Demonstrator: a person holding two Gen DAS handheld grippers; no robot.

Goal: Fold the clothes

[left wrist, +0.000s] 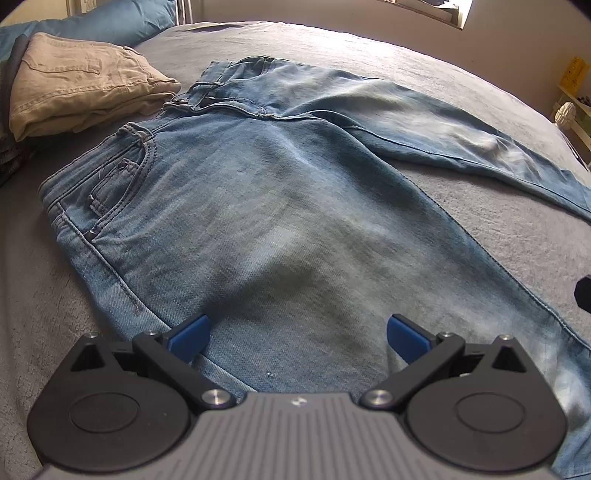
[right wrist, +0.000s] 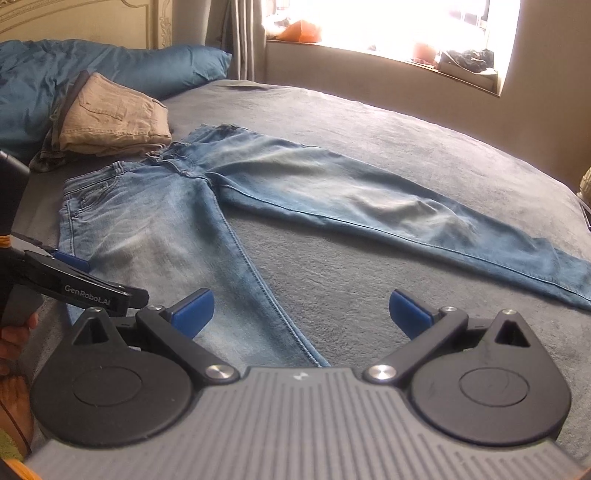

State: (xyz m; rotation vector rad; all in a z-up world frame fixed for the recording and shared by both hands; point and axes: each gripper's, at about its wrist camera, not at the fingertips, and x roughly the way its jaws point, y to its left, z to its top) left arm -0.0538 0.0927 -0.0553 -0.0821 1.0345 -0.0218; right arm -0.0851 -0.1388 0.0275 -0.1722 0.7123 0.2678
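Your left gripper [left wrist: 297,334] is nearest, jaws spread wide, nothing between them, hovering over the near leg of the jeans [left wrist: 258,206]. Can't tell whether the blue pads [left wrist: 190,338] touch the denim. Your right gripper [right wrist: 301,314] is also wide open and empty, over the inner seam of that same leg, right pad above bare grey bedspread [right wrist: 369,280]. In the right wrist view your left gripper shows at the left edge, with your hand [right wrist: 16,334] on its grip.

The jeans lie flat on the bed, front up, unfolded, legs splayed in a V: one runs toward you, the other far right. Waistband points far left. Just beyond the waistband sits a folded tan trousers stack [left wrist: 81,81], touching or nearly touching it. Behind that, blue pillows [right wrist: 155,70]. Farthest, a bright window [right wrist: 388,29] on the far wall.
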